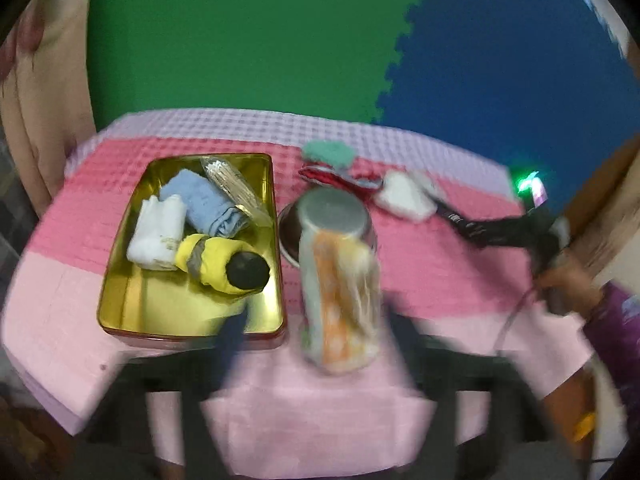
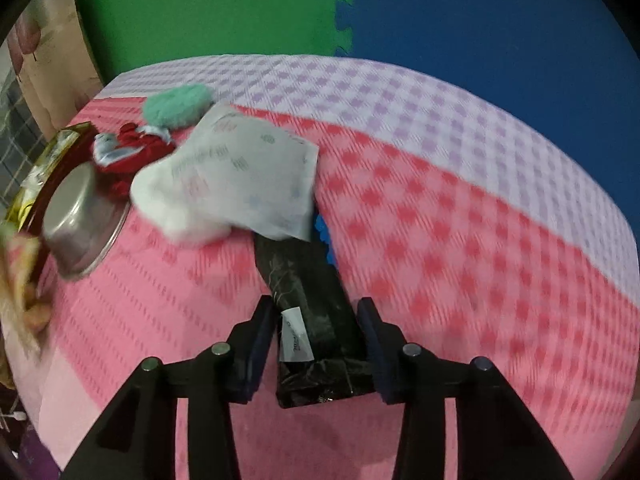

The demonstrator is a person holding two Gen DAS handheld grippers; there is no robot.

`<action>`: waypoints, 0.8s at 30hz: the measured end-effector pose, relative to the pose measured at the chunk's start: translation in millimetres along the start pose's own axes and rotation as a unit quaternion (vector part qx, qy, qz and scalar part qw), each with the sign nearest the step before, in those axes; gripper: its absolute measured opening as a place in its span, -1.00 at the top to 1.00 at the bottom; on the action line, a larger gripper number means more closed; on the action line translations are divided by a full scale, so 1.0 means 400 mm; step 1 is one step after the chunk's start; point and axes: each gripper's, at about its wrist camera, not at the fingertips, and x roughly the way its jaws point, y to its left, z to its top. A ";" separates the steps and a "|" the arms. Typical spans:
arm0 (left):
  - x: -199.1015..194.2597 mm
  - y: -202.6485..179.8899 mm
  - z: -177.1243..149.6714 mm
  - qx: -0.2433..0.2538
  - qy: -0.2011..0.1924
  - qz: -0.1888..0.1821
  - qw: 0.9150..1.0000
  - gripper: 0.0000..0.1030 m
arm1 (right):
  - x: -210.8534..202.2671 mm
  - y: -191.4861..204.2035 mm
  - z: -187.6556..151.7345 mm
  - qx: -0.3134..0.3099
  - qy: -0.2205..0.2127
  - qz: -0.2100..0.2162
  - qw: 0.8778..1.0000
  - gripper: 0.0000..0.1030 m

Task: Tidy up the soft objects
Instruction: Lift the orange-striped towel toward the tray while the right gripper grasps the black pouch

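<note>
A rolled orange-and-white cloth (image 1: 340, 292), blurred, hangs upright between the wide-apart fingers of my left gripper (image 1: 316, 316); the pads stand clear of it, just right of the gold tin (image 1: 176, 320). The tin holds a blue towel (image 1: 204, 204), a white cloth (image 1: 156, 236), a yellow-and-black bundle (image 1: 228, 264) and a clear packet (image 1: 236, 188). My right gripper (image 2: 316, 308) has its pads against both sides of a long black packet (image 2: 308, 300) lying on the tablecloth. That packet's far end is tucked under a white padded pouch (image 2: 240, 176).
An upturned steel bowl (image 1: 332, 216) stands beside the tin. Behind it lie a red cloth (image 2: 128, 152) and a green fluffy piece (image 2: 176, 106). Something blue (image 2: 324, 236) peeks from under the pouch. A hand (image 1: 568, 280) holds the right gripper. A pink checked cloth (image 2: 460, 220) covers the table.
</note>
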 end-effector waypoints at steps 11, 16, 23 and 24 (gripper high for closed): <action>0.070 -0.084 -0.085 0.000 0.039 -0.050 0.998 -0.76 | -0.176 -0.006 -0.283 0.101 -0.047 0.083 0.990 0.23; 0.132 -0.113 -0.069 -0.026 0.054 -0.053 0.997 -0.73 | -0.175 0.006 -0.352 0.115 -0.053 0.093 0.988 0.24; 0.225 -0.095 -0.066 -0.072 0.096 -0.040 0.992 -0.68 | -0.175 0.000 -0.355 0.114 -0.067 0.095 0.987 0.24; 0.235 -0.091 -0.067 -0.075 0.098 -0.037 0.992 -0.68 | -0.175 0.002 -0.358 0.117 -0.068 0.098 0.986 0.24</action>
